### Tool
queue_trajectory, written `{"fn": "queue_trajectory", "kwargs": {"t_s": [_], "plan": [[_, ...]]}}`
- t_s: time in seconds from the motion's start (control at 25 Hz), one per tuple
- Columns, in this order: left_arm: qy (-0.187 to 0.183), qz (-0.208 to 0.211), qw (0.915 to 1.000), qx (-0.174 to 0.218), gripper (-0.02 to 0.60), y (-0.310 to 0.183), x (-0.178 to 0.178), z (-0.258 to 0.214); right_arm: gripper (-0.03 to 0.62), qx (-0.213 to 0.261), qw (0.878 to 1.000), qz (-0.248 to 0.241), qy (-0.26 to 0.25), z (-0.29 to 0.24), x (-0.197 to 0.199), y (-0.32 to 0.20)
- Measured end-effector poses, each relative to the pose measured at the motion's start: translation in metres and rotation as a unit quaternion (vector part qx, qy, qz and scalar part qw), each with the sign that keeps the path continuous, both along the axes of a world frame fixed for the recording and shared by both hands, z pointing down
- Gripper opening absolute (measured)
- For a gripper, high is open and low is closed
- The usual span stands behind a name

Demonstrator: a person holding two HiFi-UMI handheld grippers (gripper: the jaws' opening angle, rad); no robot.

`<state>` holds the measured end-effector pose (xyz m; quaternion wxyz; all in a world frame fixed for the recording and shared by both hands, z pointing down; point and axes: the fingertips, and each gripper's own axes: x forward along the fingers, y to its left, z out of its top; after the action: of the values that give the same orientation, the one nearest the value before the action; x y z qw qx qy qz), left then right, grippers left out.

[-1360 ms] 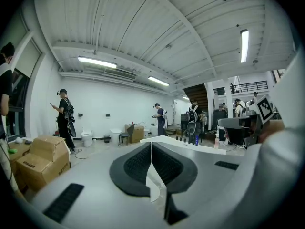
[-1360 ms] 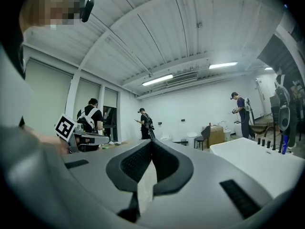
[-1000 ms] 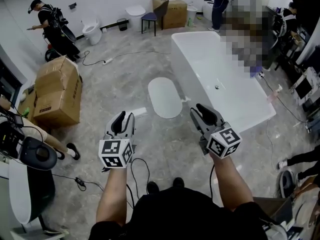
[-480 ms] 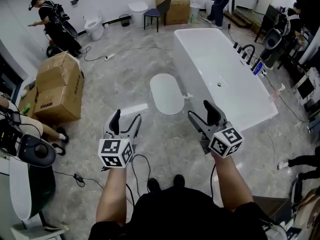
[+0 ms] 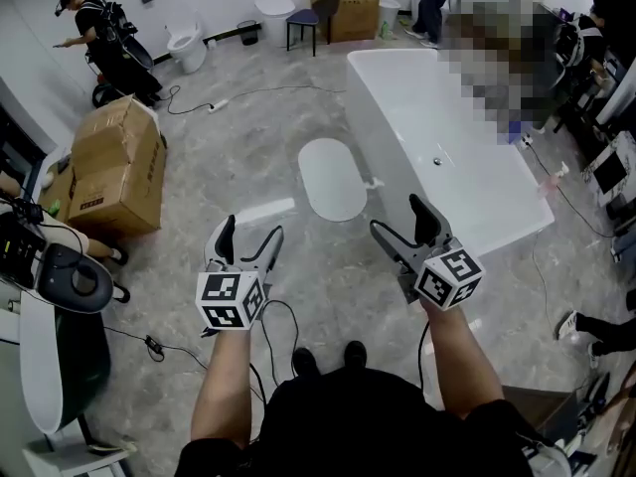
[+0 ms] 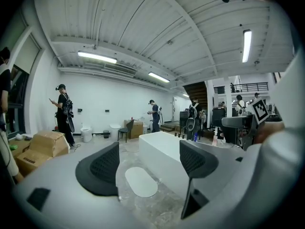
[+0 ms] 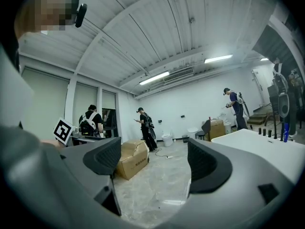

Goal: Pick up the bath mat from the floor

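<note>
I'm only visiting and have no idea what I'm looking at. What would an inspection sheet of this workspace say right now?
Surface: grey stone-look floor.
Job's things: white oval bath mat lies flat on the floor beside the bathtub, untouched.
Clutter: cardboard box; a flat white strip on the floor.
Grippers: left gripper and right gripper are open; their jaws have just been opening, with nothing between them, short of the mat.
Cables: white lead across the floor; black cable by the wearer's feet.
Surroundings: toilet, chair, another person near the far wall.
</note>
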<state>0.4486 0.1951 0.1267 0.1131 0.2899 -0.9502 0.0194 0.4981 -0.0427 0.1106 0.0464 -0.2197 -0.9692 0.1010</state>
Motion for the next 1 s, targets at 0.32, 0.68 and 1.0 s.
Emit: {"fn": "queue_trajectory", "kwargs": {"t_s": [0.32, 0.68, 1.0], "plan": [[-0.006, -0.011, 0.9999, -0.003, 0.426, 0.002, 0.0, 0.0, 0.469, 0.001, 1.0, 0.0, 0.002, 0.003, 0.002, -0.004], [-0.018, -0.023, 0.9994, -0.016, 0.463, -0.006, -0.001, -0.005, 0.537, 0.008, 1.0, 0.016, -0.01, -0.002, 0.0, -0.019], [-0.023, -0.033, 0.9989, -0.021, 0.472, -0.017, -0.007, -0.007, 0.578, -0.001, 1.0, 0.025, -0.013, -0.002, -0.007, -0.038]]}}
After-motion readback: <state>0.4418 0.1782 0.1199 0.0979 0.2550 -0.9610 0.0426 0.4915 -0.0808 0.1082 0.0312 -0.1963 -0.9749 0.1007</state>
